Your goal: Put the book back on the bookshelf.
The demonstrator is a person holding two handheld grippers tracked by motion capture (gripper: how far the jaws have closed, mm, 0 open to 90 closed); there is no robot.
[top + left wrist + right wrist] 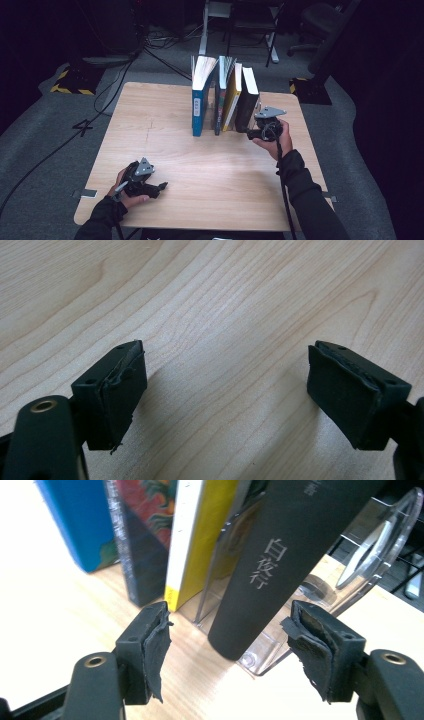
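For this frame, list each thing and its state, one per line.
Black book: upright in the clear rack, between open jaws, unheld.
Yellow book: upright.
Blue book: upright, pages fanned.
Right gripper: open.
Left gripper: open over bare table.

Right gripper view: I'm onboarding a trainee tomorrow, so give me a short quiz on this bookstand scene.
1. True or false: the right claw pinches the black book.
2. Which book stands beside the black one: A blue, B yellow, C red?
3. What lies between the pads of the left claw?

Key: 1 false, pads stand apart from it. 2 B, the yellow book. 3 Nothing but bare table.
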